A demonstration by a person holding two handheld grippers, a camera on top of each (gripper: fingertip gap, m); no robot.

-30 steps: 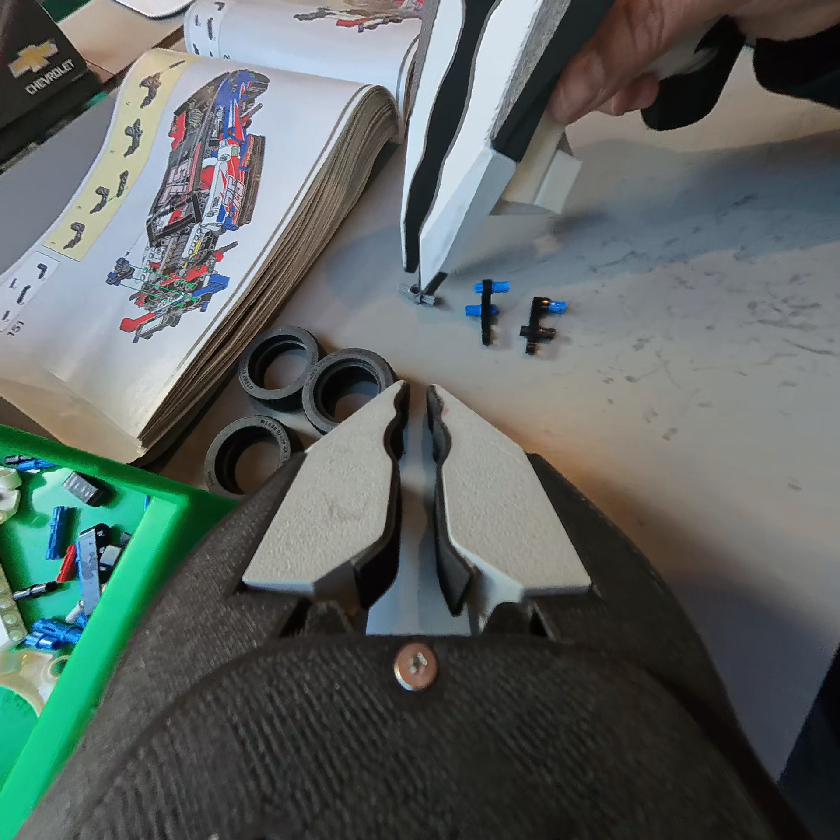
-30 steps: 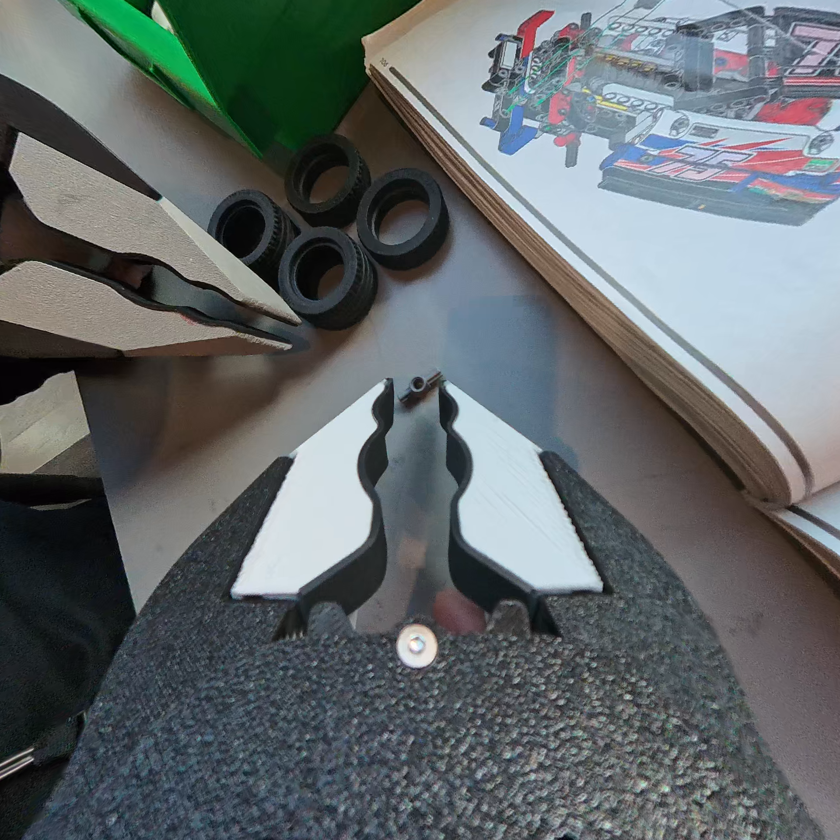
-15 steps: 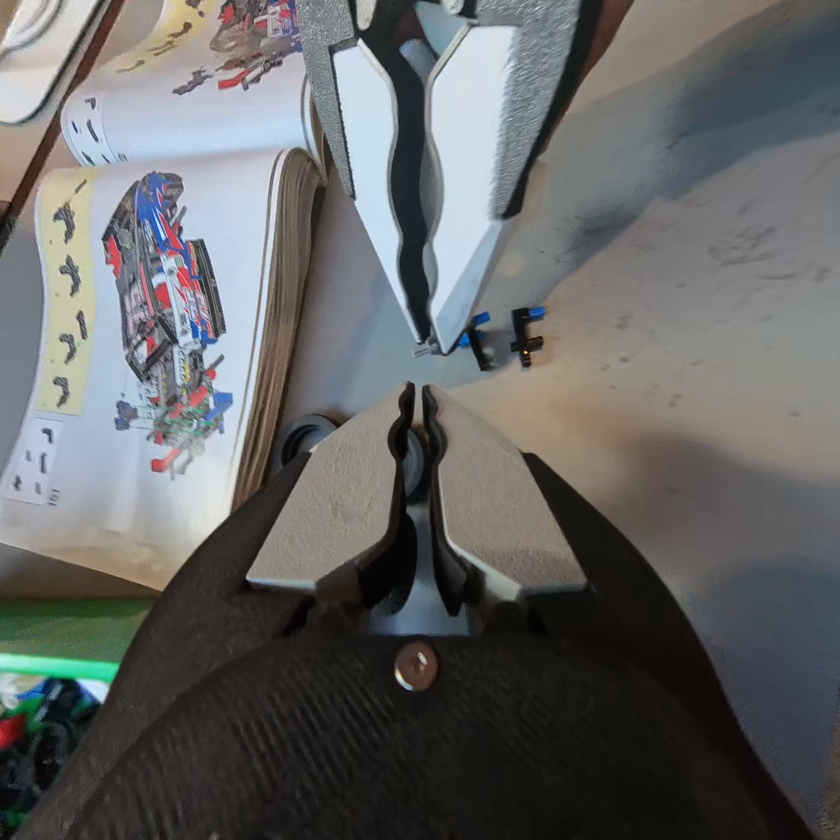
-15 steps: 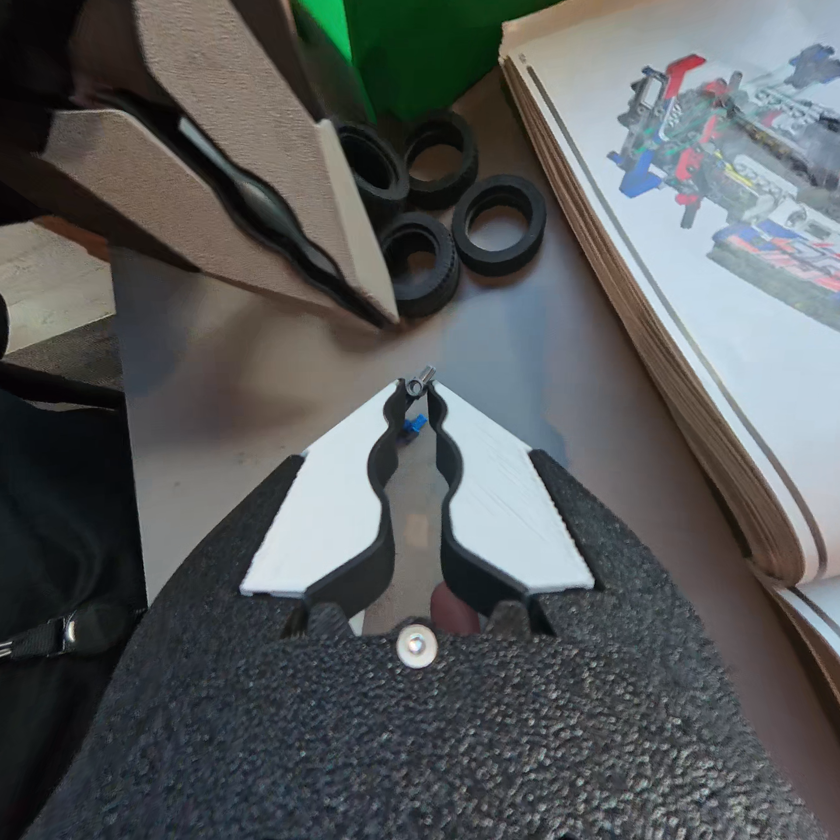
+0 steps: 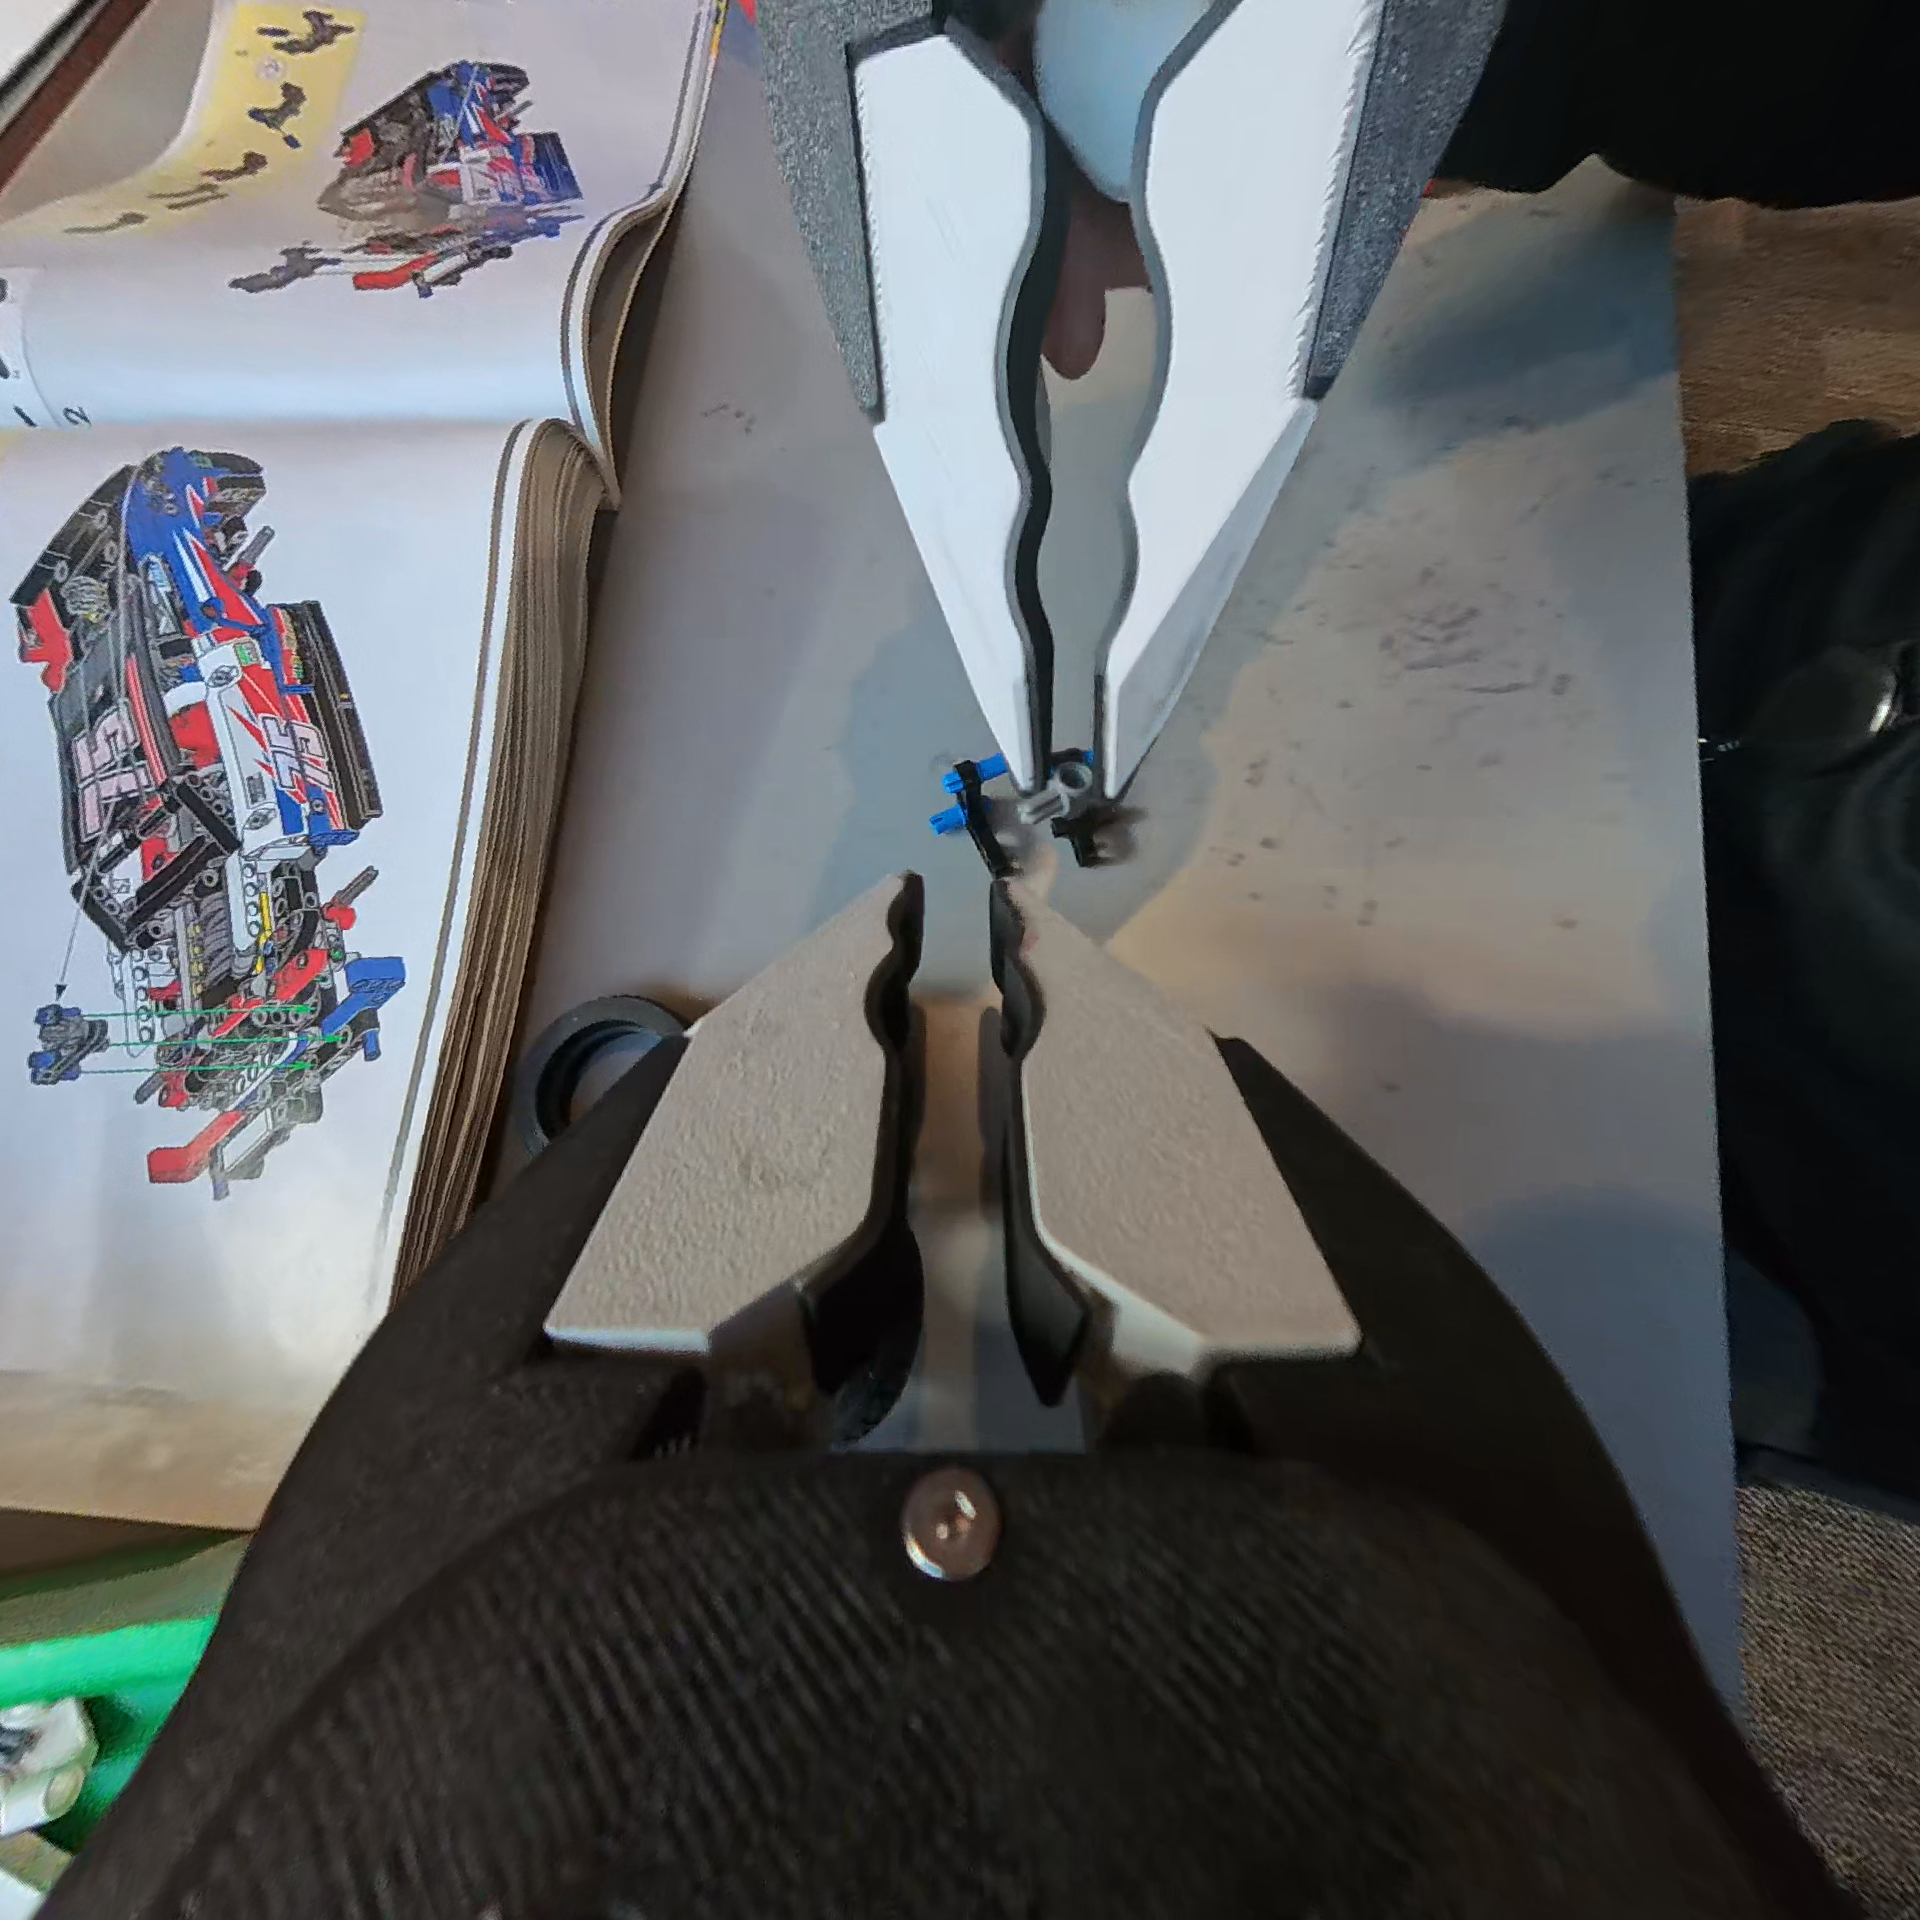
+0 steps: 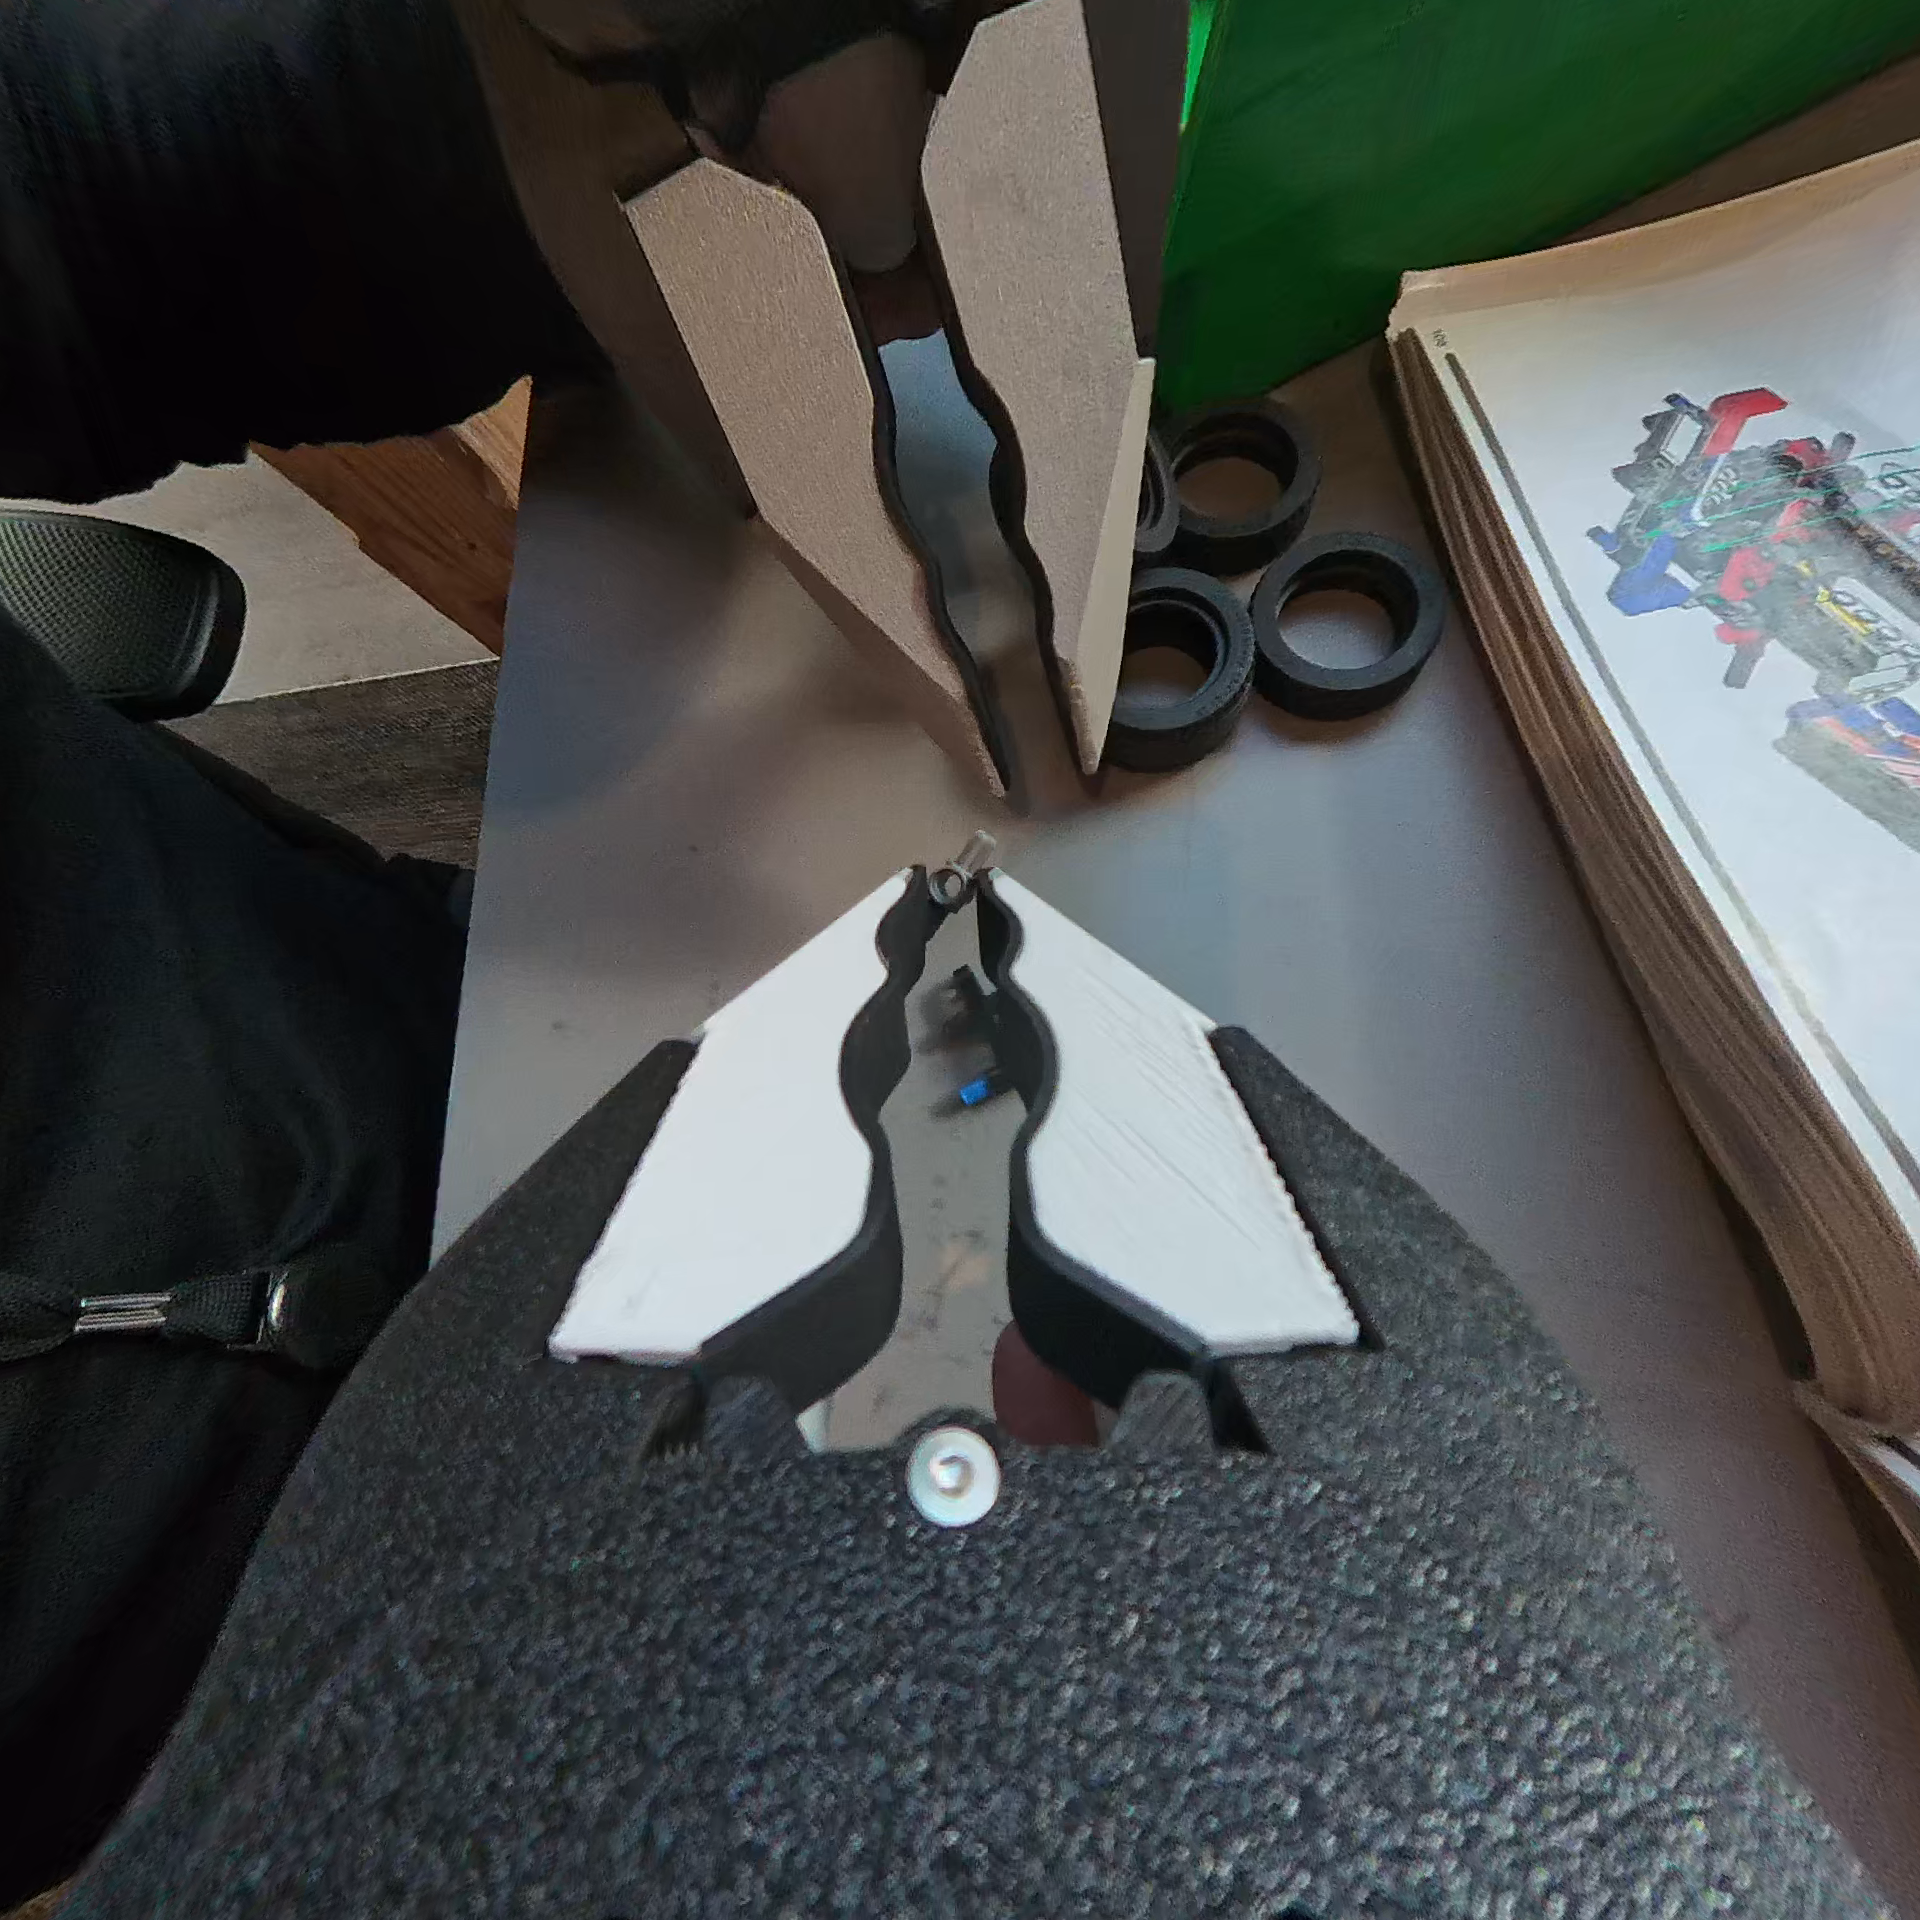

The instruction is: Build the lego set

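My right gripper, with white fingers, is shut on a small grey connector piece at its tips. In the left wrist view the right gripper points down and holds the grey piece against a black piece lying on the grey table. A second black piece with blue pins lies just left of it. My left gripper, with grey fingers, is slightly open and empty, its tips just short of these pieces. It also shows in the right wrist view.
An open instruction book lies to the left, also in the right wrist view. Black tyres sit between the book and a green parts tray. The table edge is close on the right, with a person's dark clothing beyond. The tips of both grippers are at nearly the same place.
The right gripper lifted the grey piece and carried it over to the black pieces. The left gripper moved forward towards them and its fingers parted a little.
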